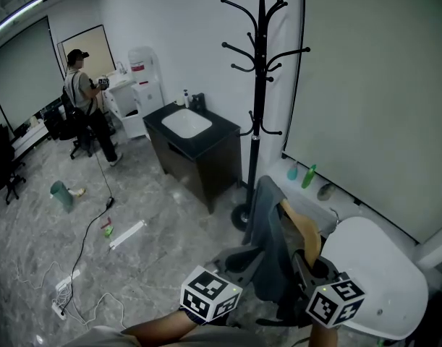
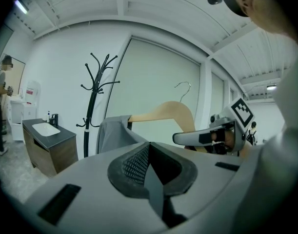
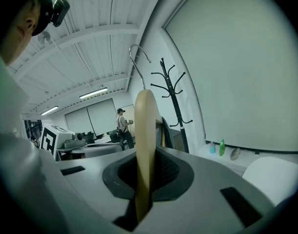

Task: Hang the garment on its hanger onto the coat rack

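Note:
A pale wooden hanger (image 1: 304,228) with a metal hook (image 3: 135,57) carries a grey garment (image 1: 268,244) that droops off its left arm. My right gripper (image 1: 307,264) is shut on the hanger's body (image 3: 145,130), which stands edge-on between the jaws. My left gripper (image 1: 242,260) is shut on a thin fold of the grey garment (image 2: 114,133), to the left of the hanger (image 2: 166,113). The black coat rack (image 1: 260,85) stands beyond the garment by the wall, apart from it, and its hooks are bare. It also shows as the coat rack (image 2: 92,106) and coat rack (image 3: 173,96).
A black cabinet with a white sink (image 1: 192,132) stands left of the rack. A white round tabletop (image 1: 376,273) is at lower right. Small bottles (image 1: 307,176) sit on a ledge by the wall. A person (image 1: 83,107) stands far left. Cables (image 1: 83,251) lie on the floor.

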A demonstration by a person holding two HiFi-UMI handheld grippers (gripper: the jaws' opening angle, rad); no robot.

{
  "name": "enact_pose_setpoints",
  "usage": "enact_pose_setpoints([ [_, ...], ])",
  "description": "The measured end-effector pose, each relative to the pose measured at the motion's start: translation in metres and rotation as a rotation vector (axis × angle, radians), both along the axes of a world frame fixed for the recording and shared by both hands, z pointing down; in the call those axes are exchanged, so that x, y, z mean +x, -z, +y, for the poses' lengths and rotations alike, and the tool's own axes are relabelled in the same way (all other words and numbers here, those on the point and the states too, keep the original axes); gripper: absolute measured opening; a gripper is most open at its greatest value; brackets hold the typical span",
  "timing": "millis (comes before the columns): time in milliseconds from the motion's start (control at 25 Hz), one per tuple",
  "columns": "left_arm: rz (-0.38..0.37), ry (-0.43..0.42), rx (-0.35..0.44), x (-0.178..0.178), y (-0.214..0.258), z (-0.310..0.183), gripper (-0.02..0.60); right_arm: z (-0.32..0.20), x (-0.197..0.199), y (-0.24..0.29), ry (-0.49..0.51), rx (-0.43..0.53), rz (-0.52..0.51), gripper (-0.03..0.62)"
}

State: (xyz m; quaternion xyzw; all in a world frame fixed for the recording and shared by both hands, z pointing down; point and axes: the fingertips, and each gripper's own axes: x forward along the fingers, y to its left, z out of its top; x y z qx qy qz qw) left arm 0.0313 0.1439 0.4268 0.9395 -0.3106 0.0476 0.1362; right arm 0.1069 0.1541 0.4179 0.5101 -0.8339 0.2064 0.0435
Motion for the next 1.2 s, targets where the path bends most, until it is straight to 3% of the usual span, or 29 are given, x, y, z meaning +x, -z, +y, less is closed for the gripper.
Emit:
enact_pose_setpoints([
  [800, 0.015, -0.126, 0.033, 0.014, 0.014, -0.242, 0.005, -0.223, 0.057, 0.018, -0.183, 0.033, 0.056, 0.026],
  [1200, 0.012, -0.095, 0.029, 0.037, 0.011, -0.338, 0.005, -0.336, 0.114, 0.059, -0.23, 0.091, 0.127, 0.026],
])
